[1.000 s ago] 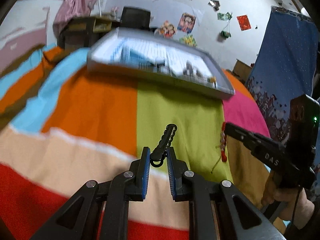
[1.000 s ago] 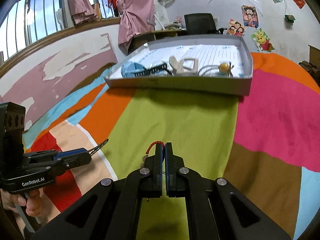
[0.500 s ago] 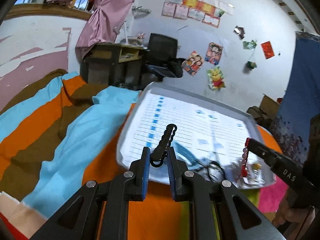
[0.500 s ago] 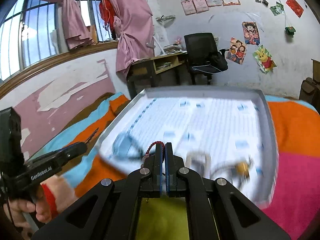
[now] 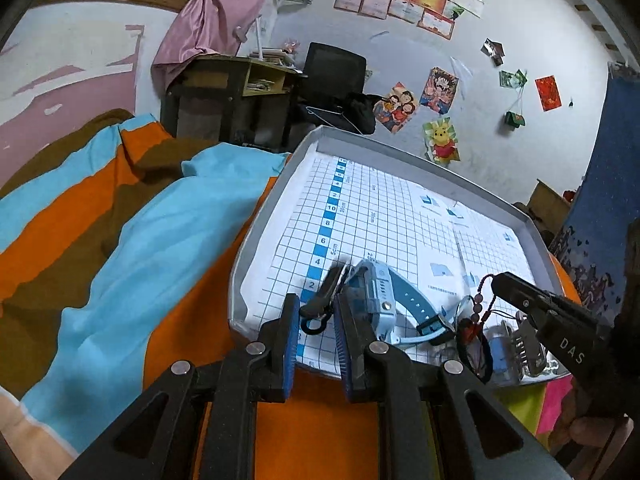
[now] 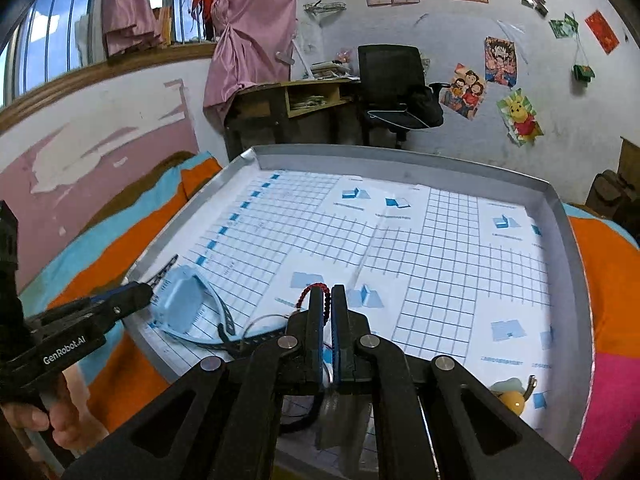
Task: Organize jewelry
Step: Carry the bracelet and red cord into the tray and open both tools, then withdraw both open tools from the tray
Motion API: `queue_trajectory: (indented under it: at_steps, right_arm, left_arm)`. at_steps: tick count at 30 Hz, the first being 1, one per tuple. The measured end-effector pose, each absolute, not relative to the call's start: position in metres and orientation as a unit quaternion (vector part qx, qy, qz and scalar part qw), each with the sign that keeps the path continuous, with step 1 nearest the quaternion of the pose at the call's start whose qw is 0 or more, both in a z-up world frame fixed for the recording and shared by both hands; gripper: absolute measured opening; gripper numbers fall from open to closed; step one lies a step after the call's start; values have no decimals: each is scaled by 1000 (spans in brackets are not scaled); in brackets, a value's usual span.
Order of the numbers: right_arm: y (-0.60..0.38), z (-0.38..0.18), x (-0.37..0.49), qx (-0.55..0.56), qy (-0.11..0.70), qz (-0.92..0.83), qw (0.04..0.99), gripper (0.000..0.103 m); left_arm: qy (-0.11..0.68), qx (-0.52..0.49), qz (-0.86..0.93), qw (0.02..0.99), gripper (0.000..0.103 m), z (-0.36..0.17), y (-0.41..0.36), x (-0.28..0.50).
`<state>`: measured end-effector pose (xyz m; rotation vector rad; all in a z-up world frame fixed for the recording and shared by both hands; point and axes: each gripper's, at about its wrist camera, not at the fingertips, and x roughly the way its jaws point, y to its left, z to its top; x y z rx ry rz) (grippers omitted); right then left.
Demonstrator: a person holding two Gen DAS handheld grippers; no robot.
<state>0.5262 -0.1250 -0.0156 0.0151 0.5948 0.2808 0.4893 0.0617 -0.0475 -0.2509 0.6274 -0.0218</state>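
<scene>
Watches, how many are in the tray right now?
1 shows: a light blue watch lying at the tray's near left corner, beside the left gripper. Others may be hidden behind the grippers.

A striped bedspread [image 5: 132,240] carries a shallow grey tray [image 6: 560,200].

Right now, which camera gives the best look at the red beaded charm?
The left wrist view: the red beaded charm dangles whole from the right gripper, beads and tassel visible. The right wrist view shows only a red cord loop between its shut fingers.
</scene>
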Motion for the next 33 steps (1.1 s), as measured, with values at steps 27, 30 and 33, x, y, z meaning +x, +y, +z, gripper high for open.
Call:
queue_trajectory:
  at_steps: [27,30,33]
  right_arm:
    - [-172,80,400,25,184,121,975,94]
    - [-175,92,370,20,165,121,979,100]
    - [-181,103,337,23,149,127,980,100]
  left_arm:
    - [168,-122,25,978,102,52,60,346]
    - [154,-113,27,981,103,66,57,317]
    - [149,-104,25,983,103,72,52,291]
